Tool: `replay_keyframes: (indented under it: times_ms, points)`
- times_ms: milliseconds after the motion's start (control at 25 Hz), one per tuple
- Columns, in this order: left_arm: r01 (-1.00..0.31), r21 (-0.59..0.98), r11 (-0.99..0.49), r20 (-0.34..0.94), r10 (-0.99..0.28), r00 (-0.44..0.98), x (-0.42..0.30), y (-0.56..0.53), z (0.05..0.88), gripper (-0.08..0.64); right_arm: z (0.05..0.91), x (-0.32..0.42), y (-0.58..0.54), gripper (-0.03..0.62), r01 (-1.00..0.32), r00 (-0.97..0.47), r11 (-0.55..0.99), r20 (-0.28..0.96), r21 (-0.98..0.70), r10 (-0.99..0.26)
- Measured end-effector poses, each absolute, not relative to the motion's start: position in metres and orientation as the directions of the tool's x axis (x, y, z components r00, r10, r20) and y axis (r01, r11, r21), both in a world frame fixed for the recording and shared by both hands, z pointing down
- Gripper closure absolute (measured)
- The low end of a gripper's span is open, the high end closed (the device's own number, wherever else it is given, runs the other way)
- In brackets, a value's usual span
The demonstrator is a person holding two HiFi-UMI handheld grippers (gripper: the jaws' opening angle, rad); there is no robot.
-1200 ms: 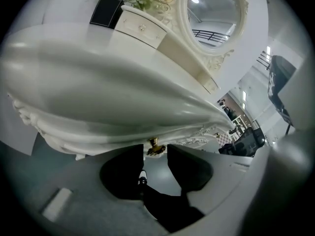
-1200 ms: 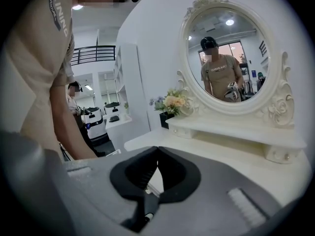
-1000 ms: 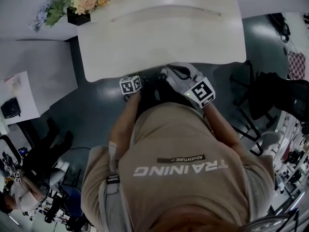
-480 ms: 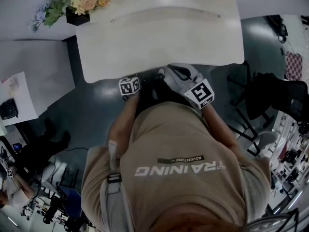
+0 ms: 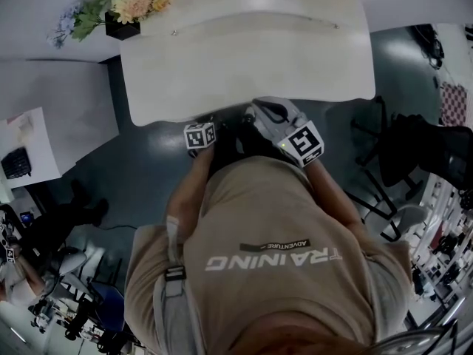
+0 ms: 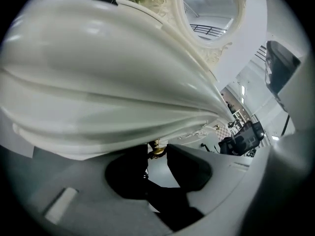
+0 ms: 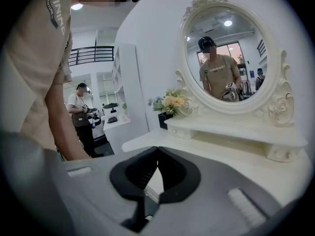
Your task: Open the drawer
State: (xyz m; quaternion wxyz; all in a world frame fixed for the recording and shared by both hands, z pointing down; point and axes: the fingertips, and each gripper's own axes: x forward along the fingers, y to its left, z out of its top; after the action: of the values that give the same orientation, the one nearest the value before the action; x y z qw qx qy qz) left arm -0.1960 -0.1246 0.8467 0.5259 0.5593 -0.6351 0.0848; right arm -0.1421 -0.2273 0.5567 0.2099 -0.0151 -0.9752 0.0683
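Observation:
The white dressing table (image 5: 244, 58) has a curved drawer front (image 6: 113, 97) with a small gold knob (image 6: 156, 150) under its lower edge. My left gripper (image 6: 157, 154) reaches up under the table's front edge, and its two black jaws close on that knob from both sides. In the head view only its marker cube (image 5: 199, 135) shows; the jaws are hidden beneath the tabletop. My right gripper (image 7: 157, 150) hovers by the table's front edge at the right, shut, with its tips together and nothing in them. Its marker cube (image 5: 303, 140) is close to my torso.
A flower pot (image 5: 122, 6) stands at the table's back left, and an oval mirror (image 7: 229, 53) rises behind the raised shelf. A white side table (image 5: 52, 117) is at the left. A black office chair (image 5: 414, 146) is at the right. Another person (image 7: 81, 112) stands further back.
Both grippers stay almost where they were by the table's front edge. Only the head view shifts slightly.

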Motion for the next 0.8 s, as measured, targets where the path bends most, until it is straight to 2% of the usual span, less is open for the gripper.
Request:
replay_keyframes:
  times_ms: [400,800]
  points:
    - [-0.783,0.485,0.389,0.790,-0.579,0.201,-0.172,-0.104,0.849,0.431,0.548,-0.113,-0.237,0.589,-0.008,-0.922,0.989,0.383,-0.148,0.050]
    - [-0.773,0.451,0.446,0.838,-0.510,0.194,-0.147,-0.085,0.851,0.431,0.559,-0.096,-0.259,0.589,0.073,-0.930,0.976,0.339,-0.203,0.140]
